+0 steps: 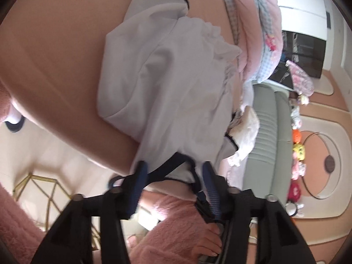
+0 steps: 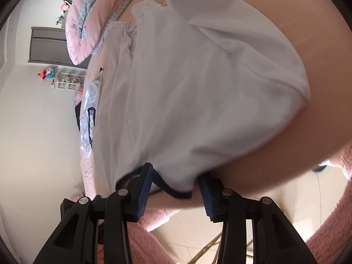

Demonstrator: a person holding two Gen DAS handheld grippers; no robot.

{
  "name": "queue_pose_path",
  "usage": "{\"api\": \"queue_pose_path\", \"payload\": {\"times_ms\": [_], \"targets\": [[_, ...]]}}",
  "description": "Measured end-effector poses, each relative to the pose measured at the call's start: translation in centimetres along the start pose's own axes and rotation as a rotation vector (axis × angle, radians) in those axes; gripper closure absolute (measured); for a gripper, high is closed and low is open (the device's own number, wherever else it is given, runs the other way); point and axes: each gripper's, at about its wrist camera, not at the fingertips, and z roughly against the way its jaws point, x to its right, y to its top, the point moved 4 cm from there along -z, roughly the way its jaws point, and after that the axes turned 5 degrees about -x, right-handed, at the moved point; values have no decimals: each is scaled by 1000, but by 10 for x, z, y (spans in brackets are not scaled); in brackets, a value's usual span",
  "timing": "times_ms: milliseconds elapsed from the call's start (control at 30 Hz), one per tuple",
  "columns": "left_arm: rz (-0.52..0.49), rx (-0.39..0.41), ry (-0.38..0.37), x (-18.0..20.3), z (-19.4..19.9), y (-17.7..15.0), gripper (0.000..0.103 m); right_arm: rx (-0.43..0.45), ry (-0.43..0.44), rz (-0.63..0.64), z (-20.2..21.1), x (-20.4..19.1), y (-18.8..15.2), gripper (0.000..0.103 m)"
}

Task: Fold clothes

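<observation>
A white garment [image 1: 167,77] with navy trim [image 1: 167,167] lies rumpled on a peach bed sheet [image 1: 55,55]. Its near trimmed edge reaches the bed's edge. My left gripper [image 1: 176,176] is open, blue pads wide apart, and the navy-trimmed edge sits between them. In the right wrist view the same garment [image 2: 198,88] fills the middle. My right gripper [image 2: 176,187] is also open and straddles a navy-edged corner [image 2: 173,192] of the garment at the sheet's edge [image 2: 319,44].
A rolled pink quilt [image 1: 259,33] lies at the far side of the bed, with other loose clothes [image 1: 244,132] beside a green padded headboard [image 1: 266,143]. A hand [image 1: 209,239] in a fuzzy pink sleeve [image 1: 176,231] is below the fingers. Tiled floor [image 1: 44,193] lies below the bed edge.
</observation>
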Motion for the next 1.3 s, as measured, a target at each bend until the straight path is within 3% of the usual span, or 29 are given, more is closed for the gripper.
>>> {"api": "queue_pose_path", "payload": {"times_ms": [167, 233, 300, 433, 500, 600, 667, 733, 933, 1067, 1300], "targets": [[34, -29, 13, -10, -10, -4, 49, 55, 77, -24, 14, -2, 12, 62], [47, -41, 18, -14, -13, -5, 49, -18, 37, 8, 4, -1, 8, 61], [53, -48, 15, -16, -15, -5, 49, -104, 49, 7, -6, 3, -4, 61], [71, -48, -50, -15, -8, -2, 49, -214, 204, 43, -11, -15, -25, 62], [72, -39, -80, -13, -5, -1, 48, -208, 229, 81, -4, -26, -29, 62], [34, -23, -16, -12, -3, -1, 48, -100, 104, 65, 14, -21, -19, 62], [49, -34, 2, -17, -5, -2, 49, -82, -23, 30, 18, -8, -11, 62], [78, -52, -17, -21, -11, -3, 48, -107, -69, 26, 16, 2, -6, 62], [69, -51, -11, -18, -12, -2, 48, -158, -40, -19, 6, 15, 1, 61], [62, -50, -11, -17, -11, -3, 48, -250, -36, -23, 4, 12, -20, 61], [44, -43, -25, -15, -9, -4, 48, -204, 0, -66, -3, 23, -19, 59]]}}
